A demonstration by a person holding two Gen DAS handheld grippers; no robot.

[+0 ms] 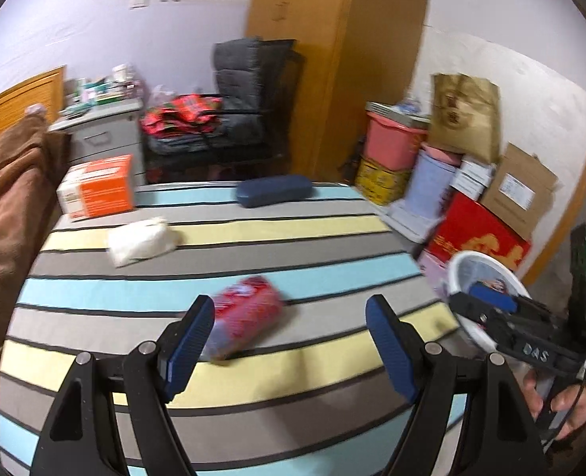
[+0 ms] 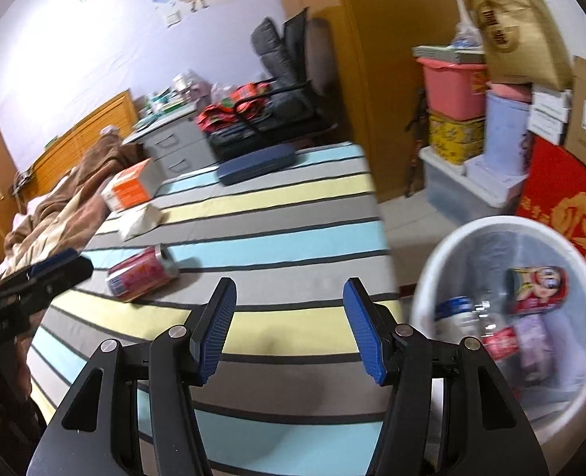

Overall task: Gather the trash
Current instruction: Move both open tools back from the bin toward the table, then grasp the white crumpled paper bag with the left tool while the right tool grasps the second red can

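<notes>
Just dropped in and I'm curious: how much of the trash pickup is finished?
Partly done. The white bin beside the bed already holds a can and bottles. Nothing is in hand: the left gripper and right gripper are both open and empty. Left on the striped bed: a red can, lying just ahead of the left gripper, and perhaps the white packet.

The bed (image 1: 293, 246) had a striped sheet in blue, yellow and grey. Lying on it were a red can (image 1: 245, 315) on its side, a white tissue pack (image 1: 140, 240), an orange-and-white box (image 1: 96, 186), a dark blue case (image 1: 273, 190) and a brown blanket (image 1: 7, 198).
</notes>
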